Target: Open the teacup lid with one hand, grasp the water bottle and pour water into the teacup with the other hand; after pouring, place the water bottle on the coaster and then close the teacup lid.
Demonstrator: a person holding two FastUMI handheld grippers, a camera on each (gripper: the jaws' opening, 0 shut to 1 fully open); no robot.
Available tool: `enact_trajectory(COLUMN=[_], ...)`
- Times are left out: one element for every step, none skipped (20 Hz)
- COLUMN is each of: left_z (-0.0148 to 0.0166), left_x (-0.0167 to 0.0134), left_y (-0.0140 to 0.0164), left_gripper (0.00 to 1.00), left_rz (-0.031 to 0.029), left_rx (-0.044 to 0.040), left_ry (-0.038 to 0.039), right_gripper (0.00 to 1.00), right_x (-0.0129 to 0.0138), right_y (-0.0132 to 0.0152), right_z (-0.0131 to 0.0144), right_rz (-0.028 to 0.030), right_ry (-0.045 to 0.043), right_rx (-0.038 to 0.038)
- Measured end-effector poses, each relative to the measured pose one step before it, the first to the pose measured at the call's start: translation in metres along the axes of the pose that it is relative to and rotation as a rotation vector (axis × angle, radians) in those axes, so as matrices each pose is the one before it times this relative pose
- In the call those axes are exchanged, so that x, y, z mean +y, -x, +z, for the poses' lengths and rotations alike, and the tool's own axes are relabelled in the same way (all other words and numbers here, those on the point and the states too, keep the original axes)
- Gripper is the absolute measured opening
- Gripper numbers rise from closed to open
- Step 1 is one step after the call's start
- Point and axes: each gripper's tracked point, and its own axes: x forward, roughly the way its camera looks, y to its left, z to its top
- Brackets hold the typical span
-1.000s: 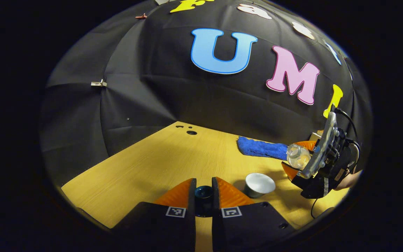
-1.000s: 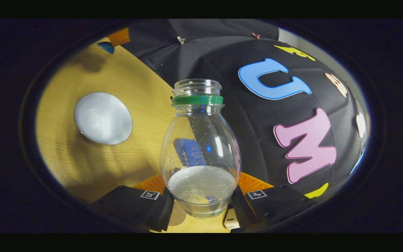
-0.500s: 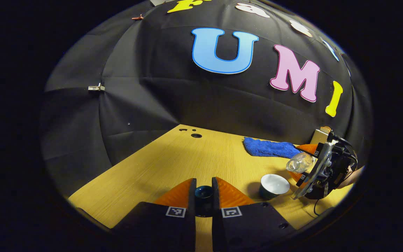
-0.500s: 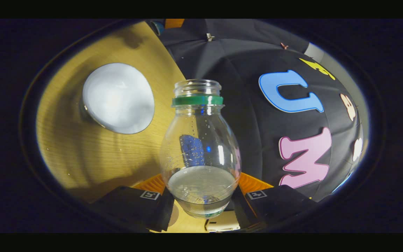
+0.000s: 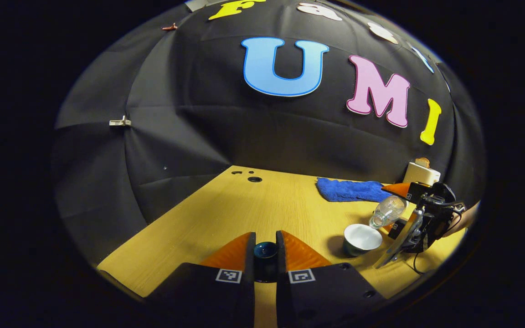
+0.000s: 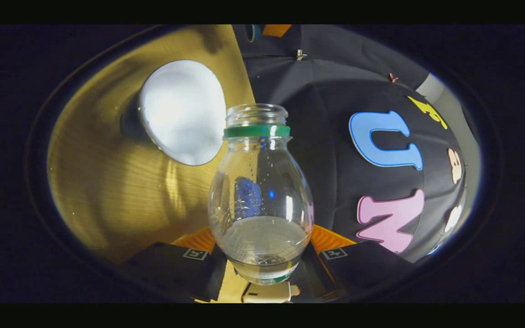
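Observation:
My left gripper (image 5: 265,255) is shut on the dark blue teacup lid (image 5: 265,251), held above the wooden table. The open teacup (image 5: 362,238), dark outside and white inside, stands on the table to the right. Beside it my right gripper (image 5: 397,214) holds the clear water bottle (image 5: 384,211) tilted, mouth just above the cup's rim. In the right gripper view, the right gripper (image 6: 262,255) is shut on the bottle (image 6: 260,196), which has a green neck ring and a little water. The teacup (image 6: 182,111) lies just left of the bottle's mouth.
A blue cloth (image 5: 349,189) lies at the back of the wooden table (image 5: 226,209). A cream-coloured object (image 5: 421,173) stands behind the right gripper, near the wall. Small holes (image 5: 254,179) mark the table's far end. A hand (image 5: 467,217) holds the right gripper.
The right gripper has lowered and tipped the bottle further, bringing its mouth to the teacup's rim. The left gripper keeps the lid in the same hold.

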Motion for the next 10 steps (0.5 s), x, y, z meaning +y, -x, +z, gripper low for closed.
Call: enact_trajectory(left_z=[0.00133, -0.00055, 0.00035, -0.00226, 0.00045, -0.00004, 0.00149, 0.00007, 0.00193, 0.00100], left_x=[0.00179, 0.00064, 0.00055, 0.00188, 0.00287, 0.00137, 0.00098, -0.00037, -0.00016, 0.00108], left_y=[-0.00036, -0.00012, 0.00015, -0.00143, 0.00122, 0.00120, -0.00031, 0.00068, 0.00012, 0.00070], left_gripper=[0.23, 0.23, 0.23, 0.23, 0.23, 0.23, 0.23, 0.23, 0.23, 0.23], left_rz=[0.00251, 0.00024, 0.00292, 0.00673, 0.00501, 0.00117, -0.00015, -0.00159, 0.00214, 0.00167], left_rx=[-0.00143, -0.00062, 0.00088, 0.00087, -0.00039, 0.00025, 0.00032, -0.00100, -0.00357, -0.00289], left_ry=[0.00302, 0.00216, -0.00438, -0.01351, -0.01326, -0.00751, -0.00343, -0.00362, -0.00562, -0.00559], right_gripper=[0.75, 0.75, 0.74, 0.74, 0.75, 0.75, 0.74, 0.74, 0.74, 0.75], right_x=[-0.00131, -0.00104, -0.00051, -0.00168, -0.00038, -0.00307, -0.00256, -0.00021, 0.00019, -0.00035], right_y=[-0.00117, -0.00040, -0.00093, 0.00058, -0.00204, -0.00129, -0.00164, -0.00076, -0.00047, 0.00039], right_z=[0.00057, 0.00121, 0.00030, 0.00123, 0.00062, 0.00180, 0.00202, -0.00129, -0.00190, -0.00242], right_rz=[-0.00444, -0.00496, -0.00381, -0.00520, -0.00143, -0.00678, -0.00528, -0.00117, -0.00298, -0.00332], right_ry=[0.02130, 0.01951, 0.01463, 0.01614, 0.01336, 0.01089, 0.01429, 0.01320, 0.00890, 0.00710], right_rx=[-0.00890, -0.01365, -0.01131, -0.01238, -0.01024, -0.01446, -0.00900, -0.00247, -0.00129, -0.00276])
